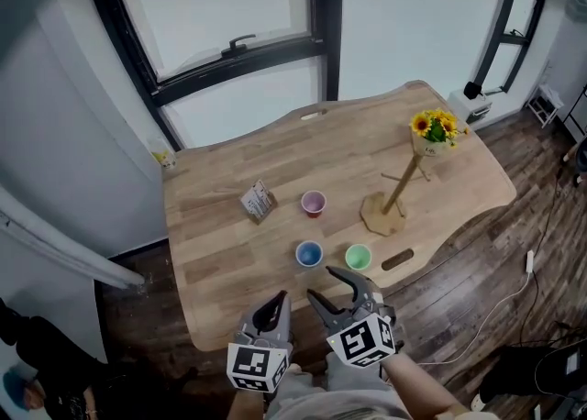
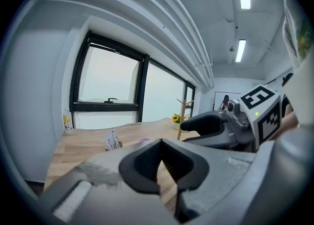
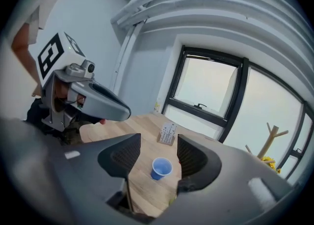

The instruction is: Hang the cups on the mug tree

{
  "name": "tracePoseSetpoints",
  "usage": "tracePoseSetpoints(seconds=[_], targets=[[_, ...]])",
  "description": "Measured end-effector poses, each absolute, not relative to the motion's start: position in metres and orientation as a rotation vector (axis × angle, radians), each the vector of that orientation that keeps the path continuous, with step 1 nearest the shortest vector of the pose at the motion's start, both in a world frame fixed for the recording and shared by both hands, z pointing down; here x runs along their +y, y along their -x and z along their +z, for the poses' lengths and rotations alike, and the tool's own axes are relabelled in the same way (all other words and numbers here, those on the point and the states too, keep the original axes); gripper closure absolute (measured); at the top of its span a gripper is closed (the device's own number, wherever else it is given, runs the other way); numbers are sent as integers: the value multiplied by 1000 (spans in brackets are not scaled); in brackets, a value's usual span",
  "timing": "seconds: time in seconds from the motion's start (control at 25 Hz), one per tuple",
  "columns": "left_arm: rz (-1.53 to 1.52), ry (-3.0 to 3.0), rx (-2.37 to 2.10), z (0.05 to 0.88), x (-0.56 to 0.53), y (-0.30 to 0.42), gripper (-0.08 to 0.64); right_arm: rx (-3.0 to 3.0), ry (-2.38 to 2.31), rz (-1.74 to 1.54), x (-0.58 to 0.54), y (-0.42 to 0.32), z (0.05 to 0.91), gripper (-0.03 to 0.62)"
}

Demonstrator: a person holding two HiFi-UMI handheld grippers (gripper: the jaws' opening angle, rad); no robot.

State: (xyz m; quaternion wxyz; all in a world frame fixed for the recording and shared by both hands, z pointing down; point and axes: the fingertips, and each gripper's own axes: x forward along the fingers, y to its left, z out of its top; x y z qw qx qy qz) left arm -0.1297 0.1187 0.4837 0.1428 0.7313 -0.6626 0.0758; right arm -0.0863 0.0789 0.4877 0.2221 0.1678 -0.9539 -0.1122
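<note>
Hovering near table point(image 1: 229, 253) edge: R gripper point(image 1: 324, 283) jaws wide, empty, blue cup point(image 3: 161, 168) ahead; L gripper point(image 1: 278, 301) jaws together.

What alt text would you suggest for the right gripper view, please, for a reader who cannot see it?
The right gripper, open and empty, frames a blue cup standing on the wooden table ahead. Behind the cup sit a small card stand and a large window; the mug tree stands at right, the left gripper at upper left.

Upright, mouths up, none hung: small pink plastic cup point(image 1: 314, 203) farther back, blue plastic cup point(image 1: 309, 254) and green plastic cup point(image 1: 358, 257) side by side nearer. To their right, bare wooden mug tree point(image 1: 396, 191) standing on flat base.
</note>
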Motion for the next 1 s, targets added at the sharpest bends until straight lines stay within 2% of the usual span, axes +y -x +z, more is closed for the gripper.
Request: tracePoseSetpoints(seconds=[0.72,1.0], targets=[[327,-1905,-1983,520,120,159,555,-2253,-141,-343,47,128,623,377],[334,-1854,-1975,536,125,164,555,-2150,-162,-331,28,133,660,423]])
